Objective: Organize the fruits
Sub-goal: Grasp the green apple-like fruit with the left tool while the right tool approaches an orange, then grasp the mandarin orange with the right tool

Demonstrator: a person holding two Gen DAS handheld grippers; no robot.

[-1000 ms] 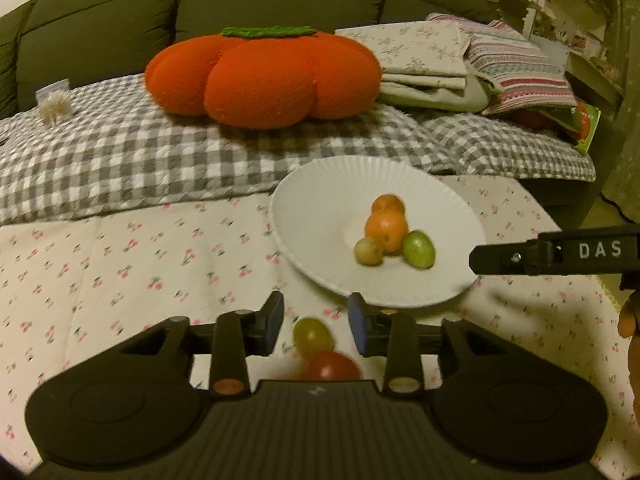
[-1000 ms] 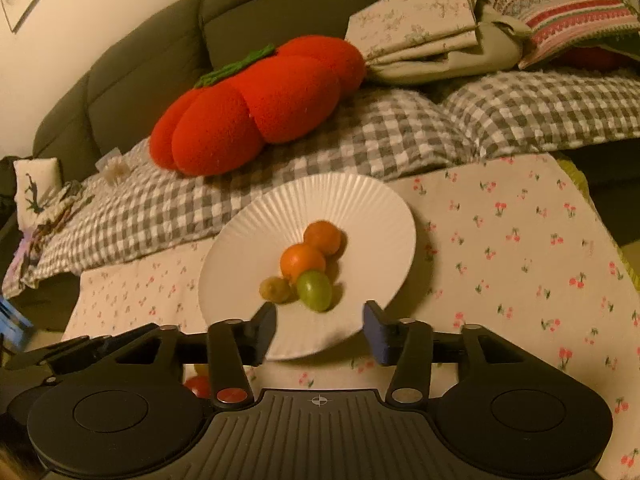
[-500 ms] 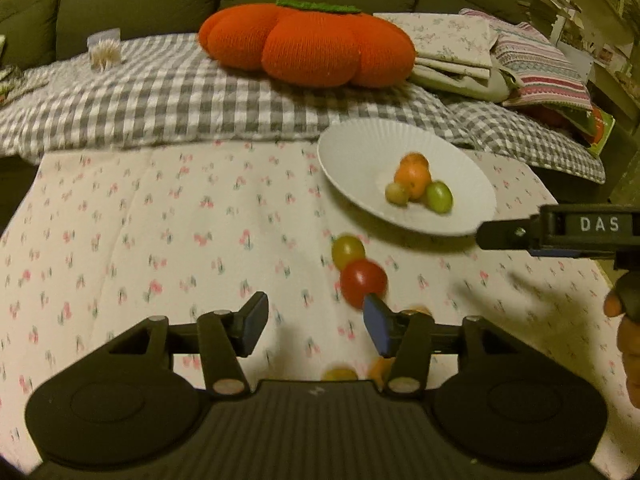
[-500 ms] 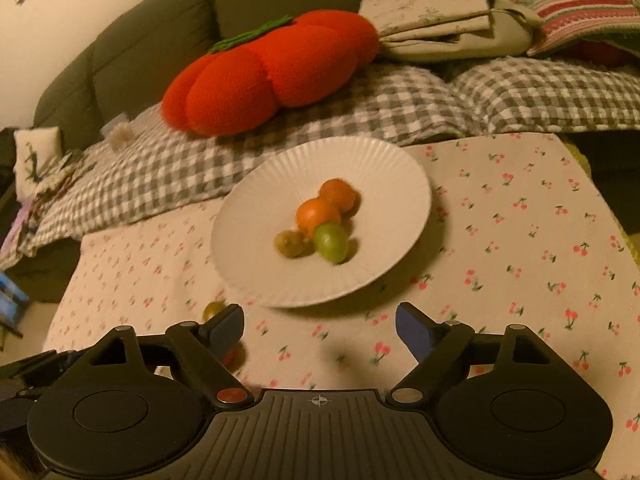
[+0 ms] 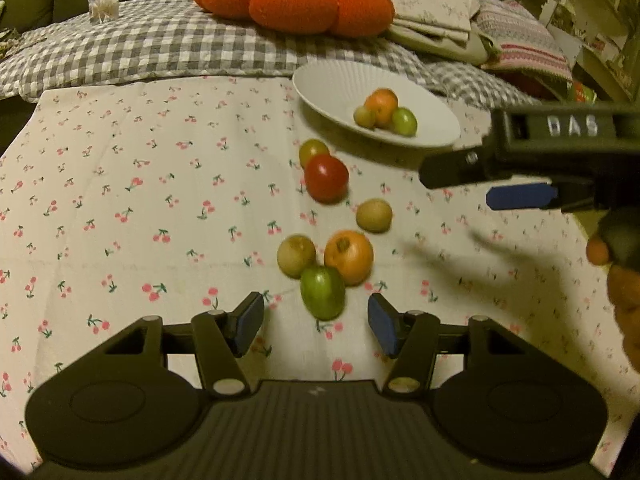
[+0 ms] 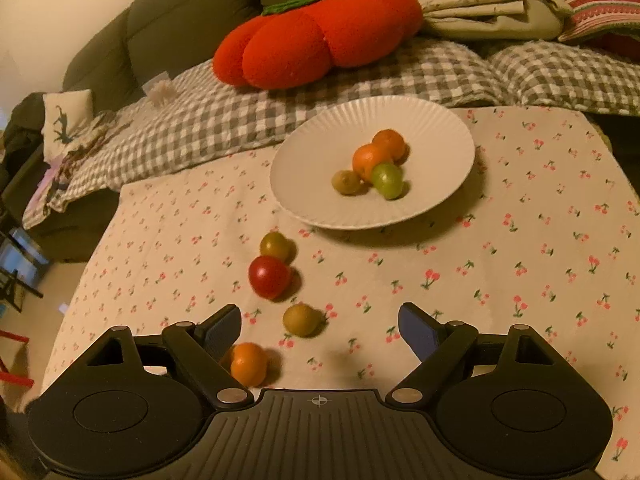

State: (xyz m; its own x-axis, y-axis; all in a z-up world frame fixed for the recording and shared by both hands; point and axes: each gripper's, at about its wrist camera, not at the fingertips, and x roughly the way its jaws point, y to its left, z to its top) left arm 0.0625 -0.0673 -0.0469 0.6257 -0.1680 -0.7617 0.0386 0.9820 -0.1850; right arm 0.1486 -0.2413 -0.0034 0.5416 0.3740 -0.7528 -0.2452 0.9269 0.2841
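A white plate [image 5: 332, 80] [image 6: 332, 128] at the back of the cherry-print cloth holds several small fruits: oranges, a brown one and a green one [image 6: 386, 179]. Loose fruits lie on the cloth in front: a red one [image 5: 326, 178] [image 6: 269, 277], an orange one [image 5: 349, 257] [image 6: 249, 363], a green one [image 5: 322, 293], brownish ones [image 5: 374, 215] [image 6: 301, 320]. My left gripper [image 5: 316, 324] is open and empty, just short of the green fruit. My right gripper [image 6: 320, 328] is open and empty above the loose fruits; it shows at the right of the left wrist view [image 5: 500, 184].
A big orange pumpkin cushion [image 6: 316, 36] and folded linens [image 6: 480, 0] lie on a checked blanket [image 6: 240, 120] over the sofa behind the table. The cloth's left edge drops to the floor [image 6: 24, 320].
Both grippers have pulled back and risen from the plate. The left gripper has opened wider and swung left, bringing the loose fruits into view. The right gripper has opened.
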